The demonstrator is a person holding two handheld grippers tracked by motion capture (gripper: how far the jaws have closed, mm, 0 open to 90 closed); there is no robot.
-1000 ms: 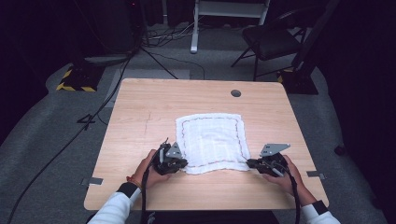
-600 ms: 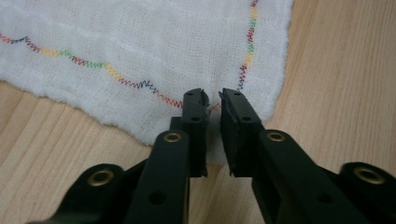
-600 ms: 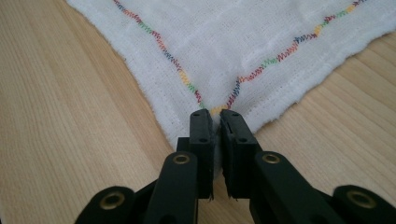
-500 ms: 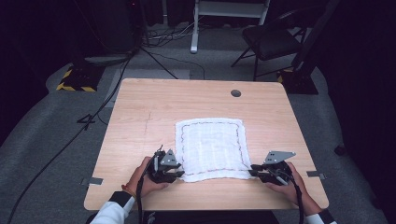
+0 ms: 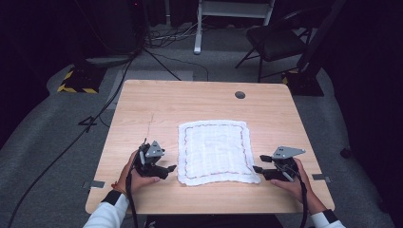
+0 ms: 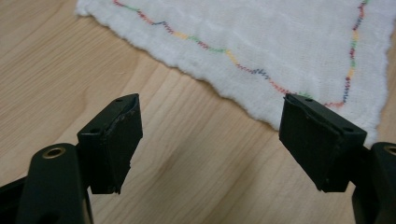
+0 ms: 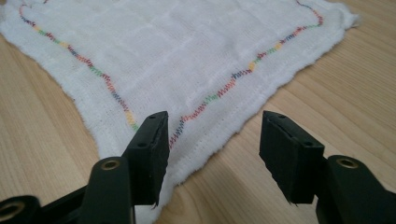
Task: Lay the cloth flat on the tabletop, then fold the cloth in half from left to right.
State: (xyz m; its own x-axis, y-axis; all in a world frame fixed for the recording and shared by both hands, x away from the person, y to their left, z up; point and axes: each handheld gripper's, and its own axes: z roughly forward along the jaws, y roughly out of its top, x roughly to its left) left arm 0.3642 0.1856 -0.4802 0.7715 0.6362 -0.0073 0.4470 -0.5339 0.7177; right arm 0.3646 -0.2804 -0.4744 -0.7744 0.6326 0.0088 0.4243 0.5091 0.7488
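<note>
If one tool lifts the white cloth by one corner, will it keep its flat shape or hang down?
The white cloth would probably hang down limp: it looks thin and woven, and its near edge already waves. It is likely very light. Pushed across the wooden table, it would likely bunch up rather than slide whole.

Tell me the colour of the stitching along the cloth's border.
Multicoloured zigzag stitching in red, green, yellow and blue on the white cloth; right gripper view shows it best.

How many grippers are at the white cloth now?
2. The left gripper is open beside the white cloth's near left corner; the right gripper is open at its near right corner.
</note>
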